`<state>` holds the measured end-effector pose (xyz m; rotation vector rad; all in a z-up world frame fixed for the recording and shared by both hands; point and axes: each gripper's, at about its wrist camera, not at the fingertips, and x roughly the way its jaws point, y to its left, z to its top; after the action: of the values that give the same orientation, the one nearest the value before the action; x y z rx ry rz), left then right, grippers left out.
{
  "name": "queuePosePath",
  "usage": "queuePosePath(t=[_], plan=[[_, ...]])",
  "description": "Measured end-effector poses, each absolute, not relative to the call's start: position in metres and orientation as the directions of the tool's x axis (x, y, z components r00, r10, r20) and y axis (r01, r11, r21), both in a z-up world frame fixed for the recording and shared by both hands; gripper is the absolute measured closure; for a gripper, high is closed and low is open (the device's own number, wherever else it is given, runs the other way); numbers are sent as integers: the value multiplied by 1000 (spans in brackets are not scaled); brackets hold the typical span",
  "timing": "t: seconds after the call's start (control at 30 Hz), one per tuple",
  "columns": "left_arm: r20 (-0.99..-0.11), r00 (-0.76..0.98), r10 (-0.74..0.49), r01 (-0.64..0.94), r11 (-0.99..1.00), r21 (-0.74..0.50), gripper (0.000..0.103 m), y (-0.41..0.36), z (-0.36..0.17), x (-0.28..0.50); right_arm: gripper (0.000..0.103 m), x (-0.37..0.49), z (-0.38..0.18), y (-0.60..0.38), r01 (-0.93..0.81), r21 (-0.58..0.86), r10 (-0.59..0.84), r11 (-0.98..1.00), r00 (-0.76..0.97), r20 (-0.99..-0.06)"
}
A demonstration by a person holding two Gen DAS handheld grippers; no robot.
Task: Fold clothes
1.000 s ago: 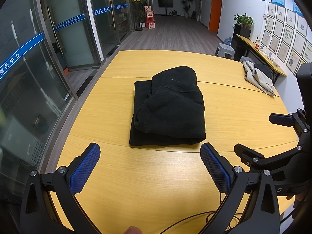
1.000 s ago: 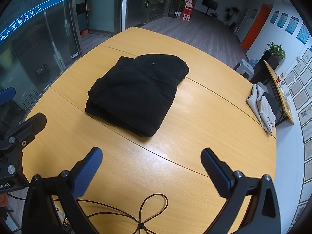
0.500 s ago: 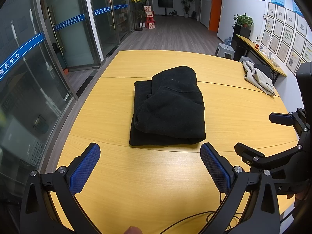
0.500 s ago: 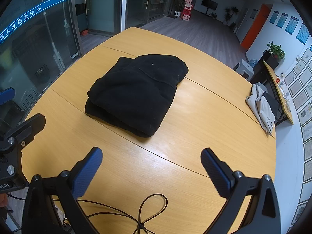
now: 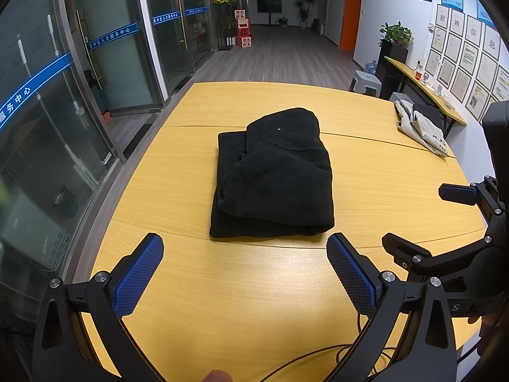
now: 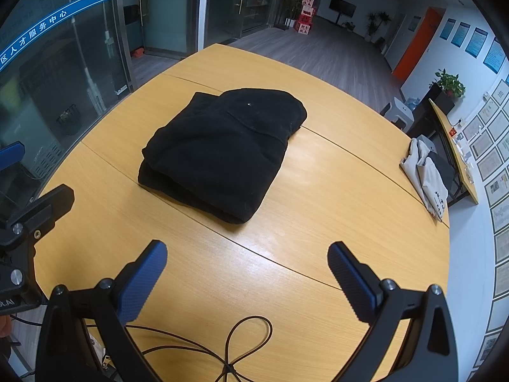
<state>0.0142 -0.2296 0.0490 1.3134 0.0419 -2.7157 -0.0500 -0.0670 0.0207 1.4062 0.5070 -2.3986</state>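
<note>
Blue, cross-hatched rubber pads line both tools I hold: my left gripper [image 5: 245,270] and my right gripper [image 6: 247,273] each hang over the near edge of the yellow wood-grain table [image 5: 261,302], jaws spread wide, nothing between them. A thin black cable [image 6: 235,347] loops on the tabletop just under my right tool. Past the fingertips, clear of both grippers, the black fleece garment [image 5: 273,178] lies near the middle of the table, folded into a thick, roughly rectangular bundle with a rounded hood-like end pointing away from me. I judge this piece finished, or close to it, with no loose sleeve showing. Farther off, at the table's right edge, sits a crumpled pale grey and dark pile of clothes [image 6: 428,172]. My next move is probably reaching there with my right gripper to pinch an edge.
</note>
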Motion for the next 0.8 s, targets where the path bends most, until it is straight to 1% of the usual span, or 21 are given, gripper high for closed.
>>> queuePosePath(t=[0.57,0.7,0.8], plan=[[-789,-610,-74,117,-993,3,0,-230,47,9,0,-53,19,-67,439,-142,-91,-887,-466,-880],[-800,-601,1,120,-989,-91,0,-237,44,9,0,-53,20,-67,441,-141,-93,-886,-467,-879],[-798,-603,-9,127,-988,-84,0,-237,44,10,0,-53,19,-67,439,-139,-93,-888,-467,-879]])
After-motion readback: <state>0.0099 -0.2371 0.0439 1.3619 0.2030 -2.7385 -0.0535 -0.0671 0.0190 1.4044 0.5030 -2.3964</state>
